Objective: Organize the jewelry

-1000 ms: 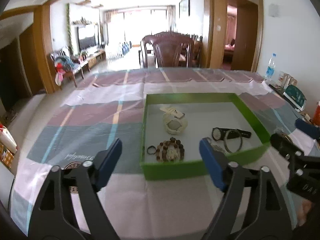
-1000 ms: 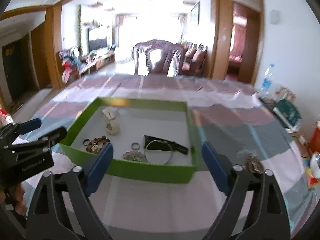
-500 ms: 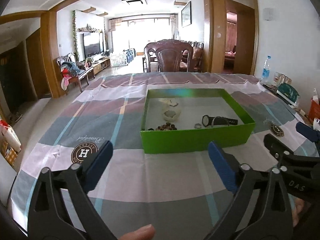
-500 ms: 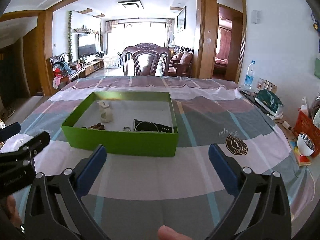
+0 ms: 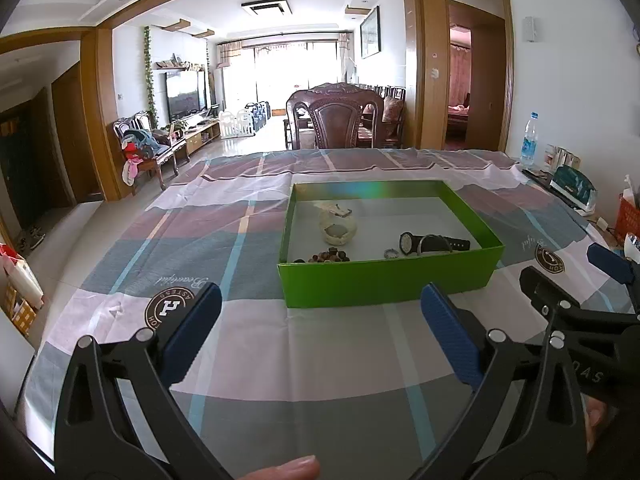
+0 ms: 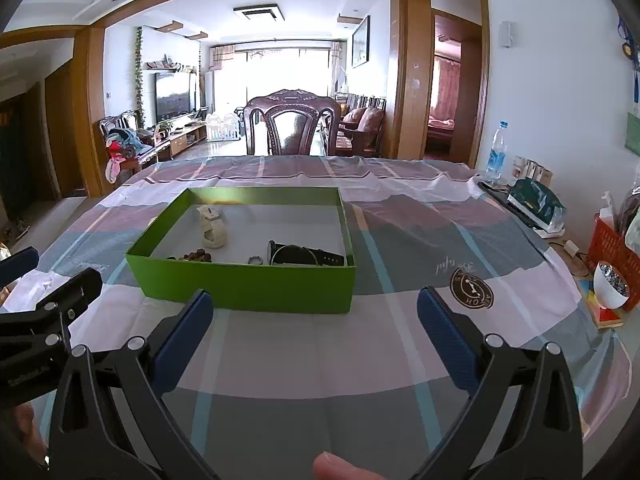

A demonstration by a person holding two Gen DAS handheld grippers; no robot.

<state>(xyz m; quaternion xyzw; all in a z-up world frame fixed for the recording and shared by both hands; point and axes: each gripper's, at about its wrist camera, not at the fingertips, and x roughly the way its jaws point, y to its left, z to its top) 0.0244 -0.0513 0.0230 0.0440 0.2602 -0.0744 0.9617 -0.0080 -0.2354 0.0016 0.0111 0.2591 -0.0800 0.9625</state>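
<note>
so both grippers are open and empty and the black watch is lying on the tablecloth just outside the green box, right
Not quite. The black watch lies inside the green box, near its right wall, not on the tablecloth; the right wrist view shows it. The rest holds: the left gripper and the right gripper both have jaws apart and hold nothing.

Side-by-side wrist views; shared green box (image 5: 390,280)

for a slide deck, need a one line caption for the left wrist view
Open left gripper hovers over the plaid tablecloth, facing a green box holding a black watch and beaded bracelet.
</note>
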